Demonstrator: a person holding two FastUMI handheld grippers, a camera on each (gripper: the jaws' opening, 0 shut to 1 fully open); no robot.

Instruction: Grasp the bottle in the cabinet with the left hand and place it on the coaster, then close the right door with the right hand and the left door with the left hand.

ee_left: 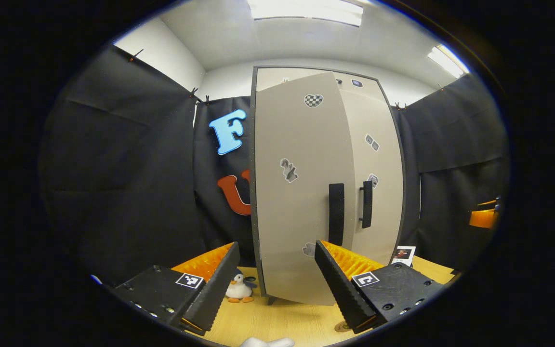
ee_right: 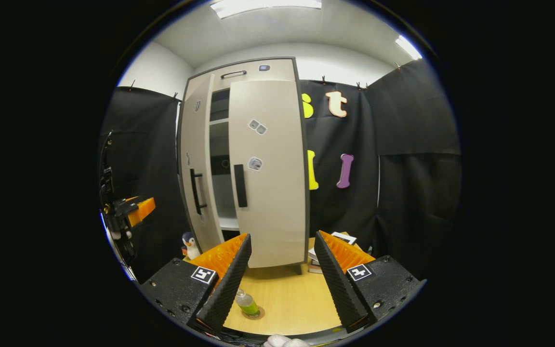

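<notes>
Standing cabinet (ee_right: 244, 164): upright at the back of the wooden table (ee_right: 282, 289), the landmark for what follows.
Right door (ee_right: 268, 173): flush with the cabinet front, a black handle (ee_right: 240, 185) near its inner edge.
Left door (ee_left: 297, 193): ajar, swung partly out from the cabinet, so a dark gap with shelves shows between the doors in the right gripper view; its black handle (ee_left: 336, 213) sits close to the right door's handle.
Left gripper (ee_left: 277, 282): just in front of the left door, jaws spread apart and holding nothing.
Right gripper (ee_right: 282, 274): well back from the cabinet, facing the right door, jaws spread apart and empty.
Bottle (ee_right: 247, 303): green, upright on the round coaster (ee_right: 254, 314), on the table in front of the cabinet.
Penguin toy (ee_right: 191, 246): on the table just beside the cabinet's left foot.
</notes>
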